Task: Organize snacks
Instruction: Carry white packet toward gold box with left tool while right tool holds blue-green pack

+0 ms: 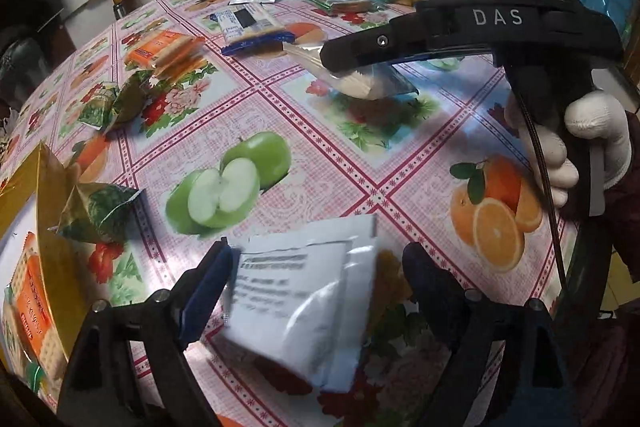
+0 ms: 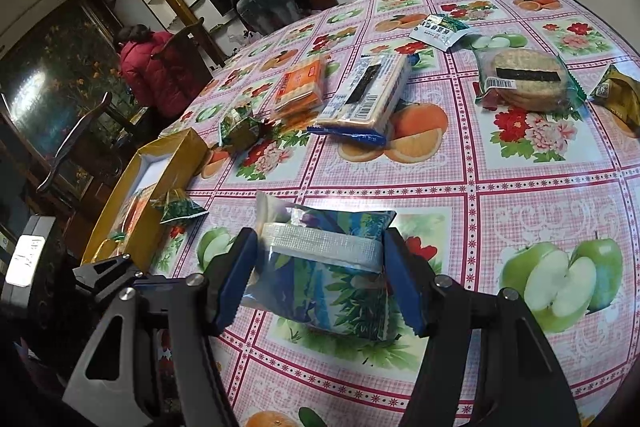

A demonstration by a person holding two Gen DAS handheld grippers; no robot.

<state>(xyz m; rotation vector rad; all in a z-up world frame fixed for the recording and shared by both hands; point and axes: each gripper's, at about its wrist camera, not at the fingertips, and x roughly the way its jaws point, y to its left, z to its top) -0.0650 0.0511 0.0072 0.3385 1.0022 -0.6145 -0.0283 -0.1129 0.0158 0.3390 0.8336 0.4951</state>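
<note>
My left gripper (image 1: 320,279) is open around a blurred white packet (image 1: 308,303) that hangs between the blue pads; only the left pad (image 1: 208,291) seems to touch it. My right gripper (image 2: 320,279) is shut on a clear-and-blue cracker pack (image 2: 324,267) held above the fruit-print tablecloth; it also shows in the left wrist view (image 1: 372,81) under the right gripper (image 1: 344,61). A yellow box (image 2: 168,163) at the left holds an orange cracker pack (image 1: 34,311).
Loose snacks lie on the table: an orange cracker pack (image 2: 300,87), a blue-white pack (image 2: 364,99), a round seaweed cake (image 2: 524,79), green triangular packets (image 2: 240,129) (image 2: 180,211), a white-green sachet (image 2: 438,29). A person in red (image 2: 152,67) stands beyond the table.
</note>
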